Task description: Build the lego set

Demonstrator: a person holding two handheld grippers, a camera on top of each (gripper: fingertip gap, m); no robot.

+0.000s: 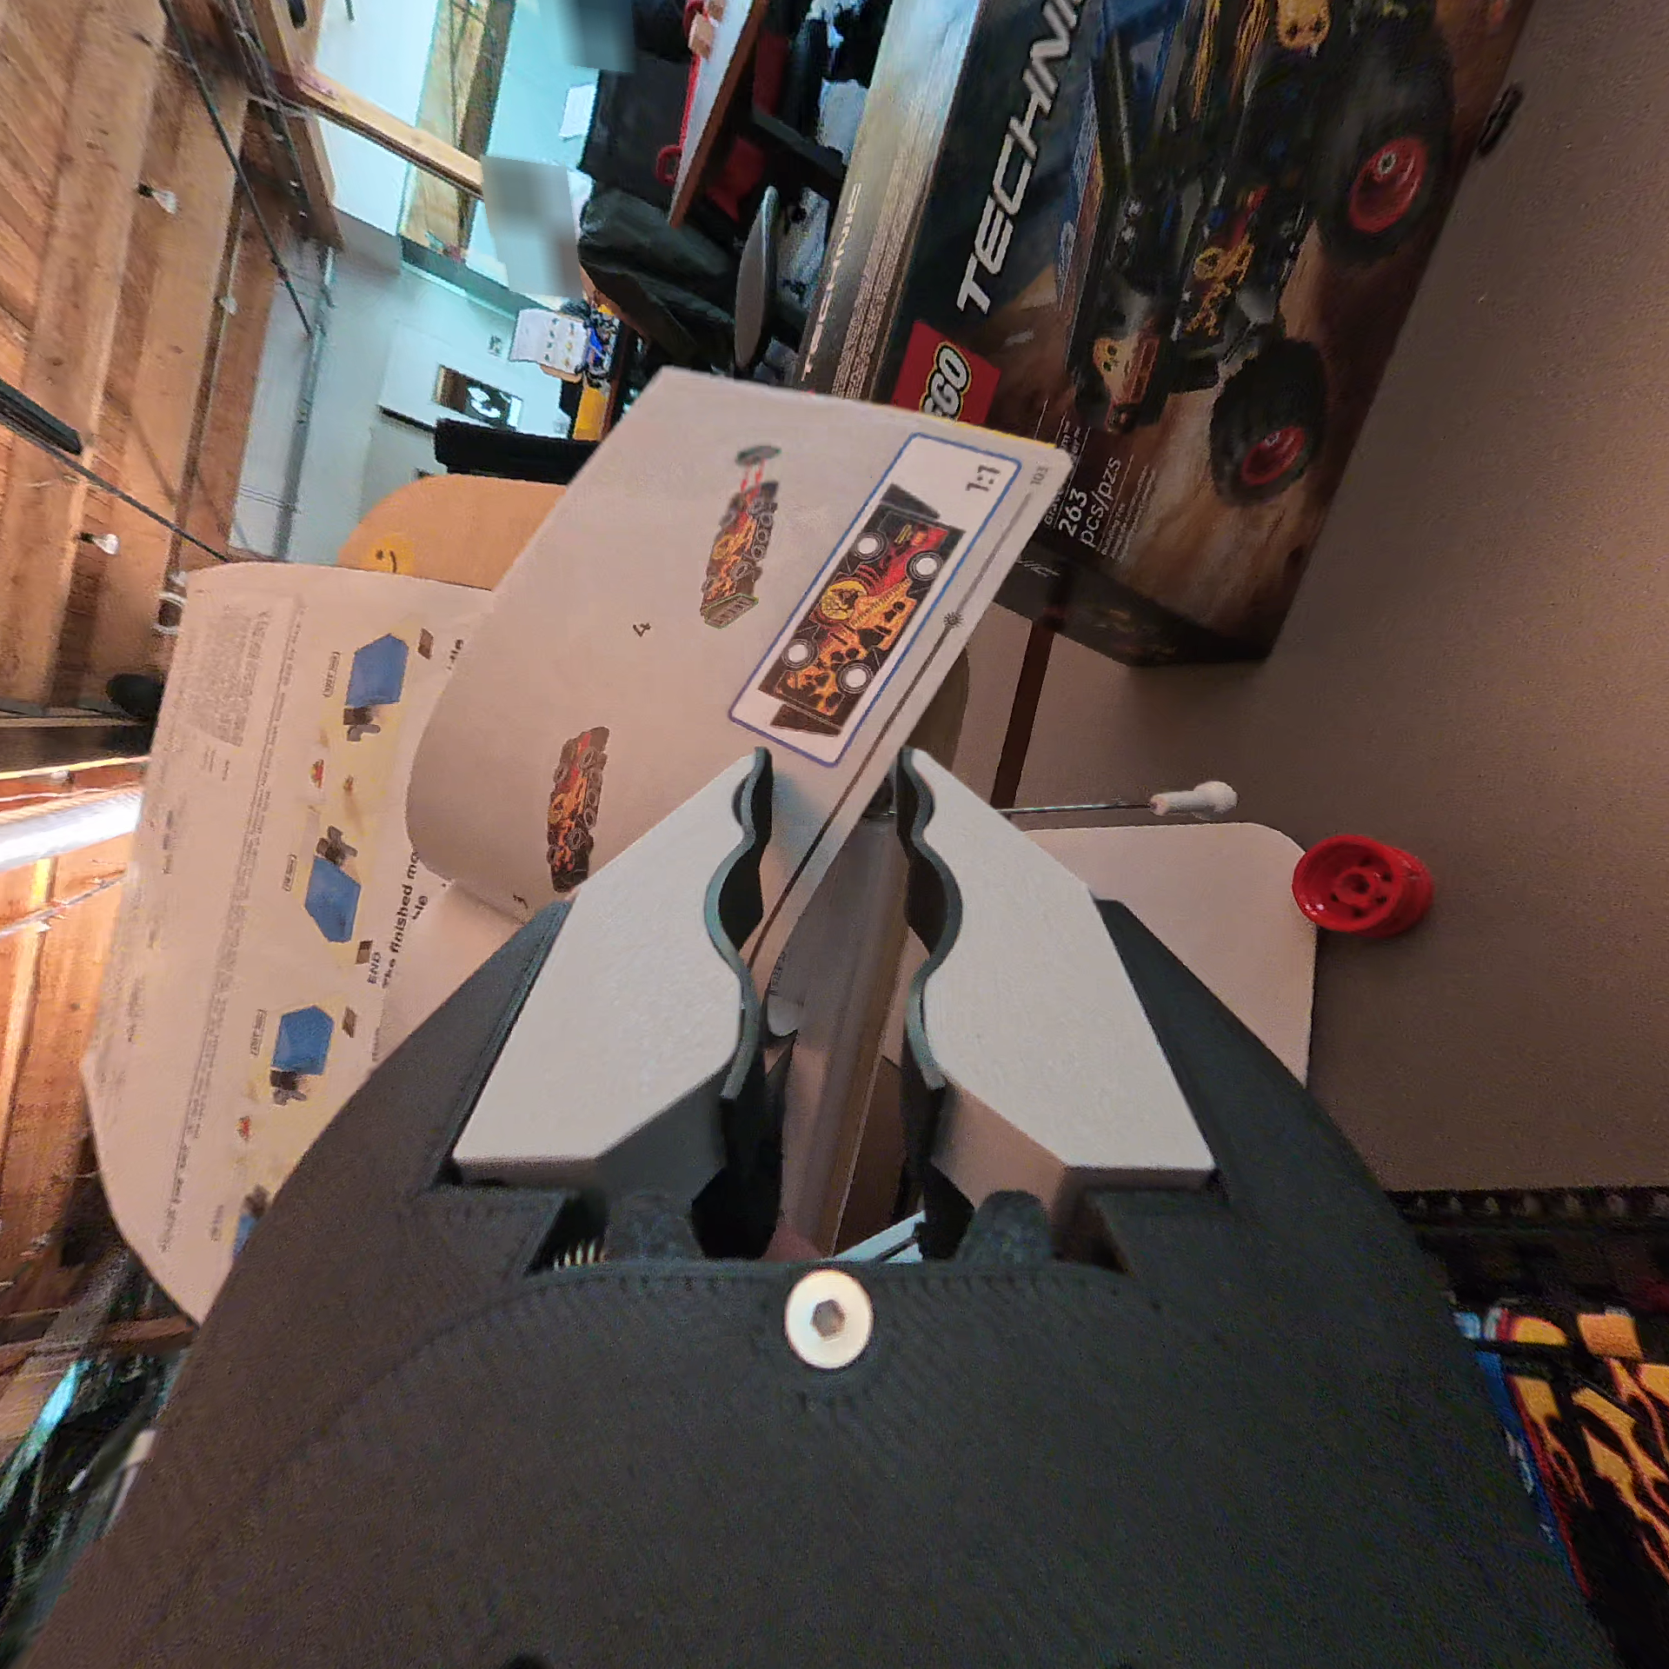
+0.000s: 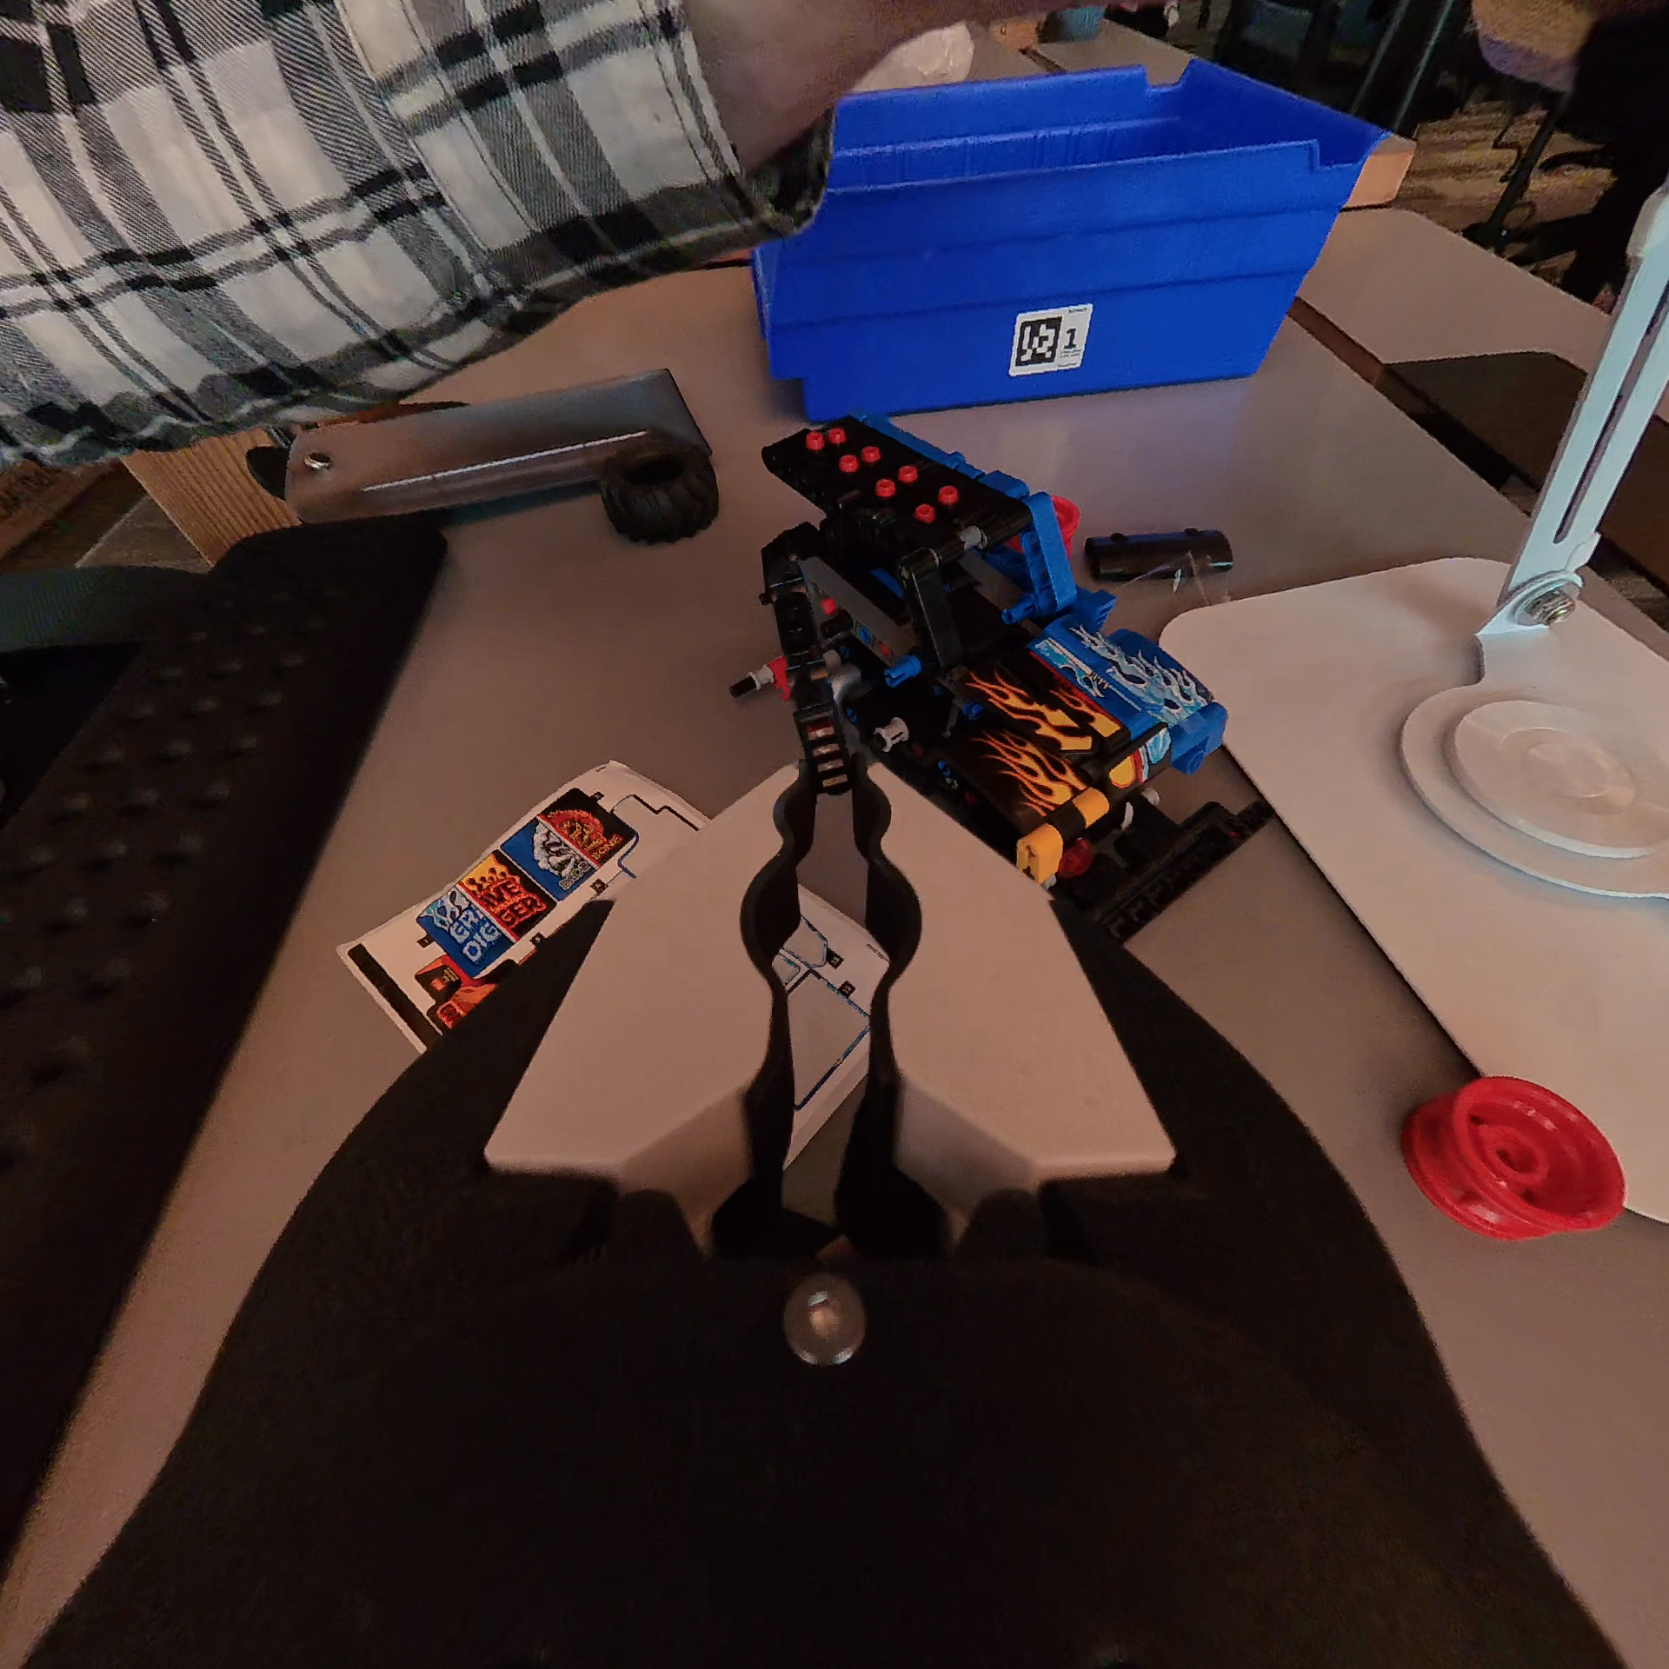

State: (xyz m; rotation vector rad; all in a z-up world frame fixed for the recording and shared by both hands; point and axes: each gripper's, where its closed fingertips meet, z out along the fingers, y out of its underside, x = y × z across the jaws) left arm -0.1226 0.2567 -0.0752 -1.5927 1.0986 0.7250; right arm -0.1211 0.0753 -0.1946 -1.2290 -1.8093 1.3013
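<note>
We've got the left gripper (image 1: 831, 768) w/ jaws part spread, a page of the instruction booklet (image 1: 722, 587) standing up between them; can't tell if the pads actually touch the paper. Behind the booklet the lego box (image 1: 1174, 316) stands on the counter (image 1: 1490, 722), and a red wheel hub (image 1: 1359, 885) lies off to the right, beside a white base plate (image 1: 1219, 912).

Our right gripper (image 2: 826, 786) is pressed nearly together, tips pinching a black ribbed piece at the near end of the lego truck (image 2: 975, 650), which lies tilted mid-counter. Sticker sheet (image 2: 506, 894) lies flat just left of the fingers, partly under them. Blue bin (image 2: 1039, 244) sits behind the truck, black tire (image 2: 659, 492) to its left, another red hub (image 2: 1513, 1156) at right by the white stand base (image 2: 1445, 813). A plaid sleeve (image 2: 316, 181) crosses the top left.
</note>
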